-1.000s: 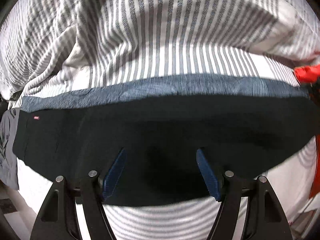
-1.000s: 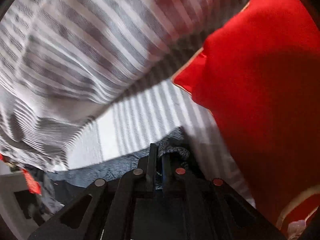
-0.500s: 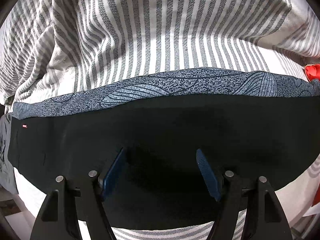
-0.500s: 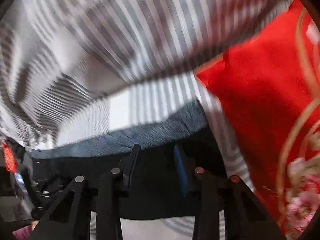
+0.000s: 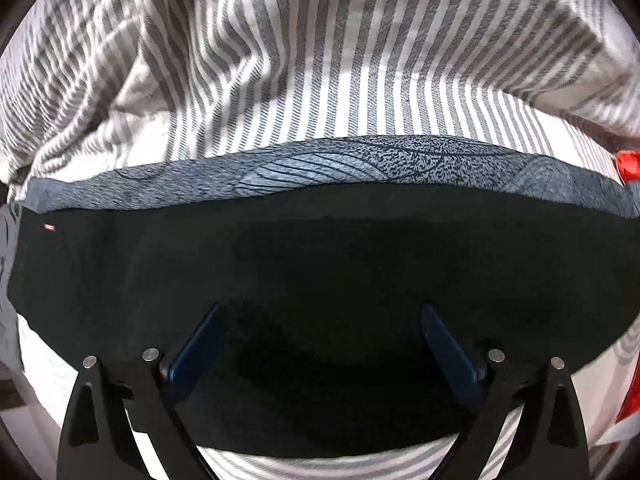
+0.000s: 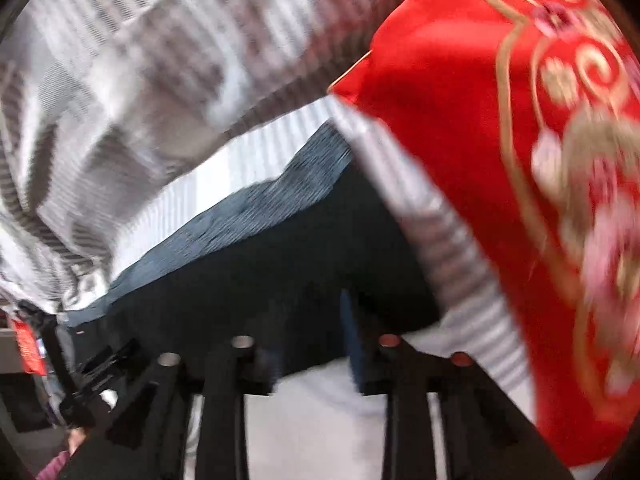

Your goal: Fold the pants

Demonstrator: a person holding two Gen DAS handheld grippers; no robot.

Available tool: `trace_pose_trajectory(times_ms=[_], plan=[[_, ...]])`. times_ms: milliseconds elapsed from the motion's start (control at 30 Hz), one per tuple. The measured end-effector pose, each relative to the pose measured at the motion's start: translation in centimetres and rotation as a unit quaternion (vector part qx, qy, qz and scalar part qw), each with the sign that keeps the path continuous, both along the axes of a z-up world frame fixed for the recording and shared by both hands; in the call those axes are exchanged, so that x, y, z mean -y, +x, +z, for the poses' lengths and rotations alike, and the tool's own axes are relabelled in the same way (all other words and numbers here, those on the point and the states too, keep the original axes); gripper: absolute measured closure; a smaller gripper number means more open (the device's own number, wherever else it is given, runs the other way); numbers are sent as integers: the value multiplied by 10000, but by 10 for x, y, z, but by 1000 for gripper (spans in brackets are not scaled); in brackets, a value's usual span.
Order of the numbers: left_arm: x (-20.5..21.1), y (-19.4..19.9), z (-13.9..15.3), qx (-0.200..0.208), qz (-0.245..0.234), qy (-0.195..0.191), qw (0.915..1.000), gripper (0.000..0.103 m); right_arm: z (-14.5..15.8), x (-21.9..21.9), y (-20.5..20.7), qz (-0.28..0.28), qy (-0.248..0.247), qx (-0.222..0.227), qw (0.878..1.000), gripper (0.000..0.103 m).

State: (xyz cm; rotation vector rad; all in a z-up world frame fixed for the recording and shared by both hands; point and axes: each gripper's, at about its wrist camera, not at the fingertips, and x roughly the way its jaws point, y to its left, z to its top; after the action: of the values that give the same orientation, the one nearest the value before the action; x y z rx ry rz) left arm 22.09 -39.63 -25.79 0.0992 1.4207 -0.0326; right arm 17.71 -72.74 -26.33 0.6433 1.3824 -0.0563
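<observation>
The pants (image 5: 320,264) lie folded on a striped bedsheet (image 5: 300,80): a black layer on top, with a blue-grey leaf-patterned strip (image 5: 360,164) showing along its far edge. My left gripper (image 5: 320,336) is open and empty, its blue pads over the near middle of the black fabric. In the blurred right wrist view the pants (image 6: 260,272) run from left to centre. My right gripper (image 6: 308,332) is open and empty over their near right end.
A red pillow with gold embroidery (image 6: 500,160) lies close on the right of the pants; a bit of it shows at the right edge of the left wrist view (image 5: 628,164). Rumpled striped bedding (image 6: 120,100) rises behind. Dark clutter (image 6: 60,360) sits at the left bed edge.
My right gripper has let go of the pants' corner, opened and drawn back. The left gripper stays open and has shifted slightly over the pants.
</observation>
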Motion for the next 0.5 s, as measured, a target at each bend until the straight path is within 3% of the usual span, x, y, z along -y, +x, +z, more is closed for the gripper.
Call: trace_pose_trajectory(times_ms=[133, 233, 500], plan=[[-37, -10, 23, 185, 44, -150, 9997, 4, 4, -47, -21, 104, 560, 91, 9983, 57], [-82, -13, 38, 358, 80, -38, 9993, 4, 1, -98, -38, 315, 1161, 85, 9927, 57], [-201, -1, 46, 535, 175, 465, 9973, 4, -15, -285, -70, 1110, 2131, 59, 9707, 57]])
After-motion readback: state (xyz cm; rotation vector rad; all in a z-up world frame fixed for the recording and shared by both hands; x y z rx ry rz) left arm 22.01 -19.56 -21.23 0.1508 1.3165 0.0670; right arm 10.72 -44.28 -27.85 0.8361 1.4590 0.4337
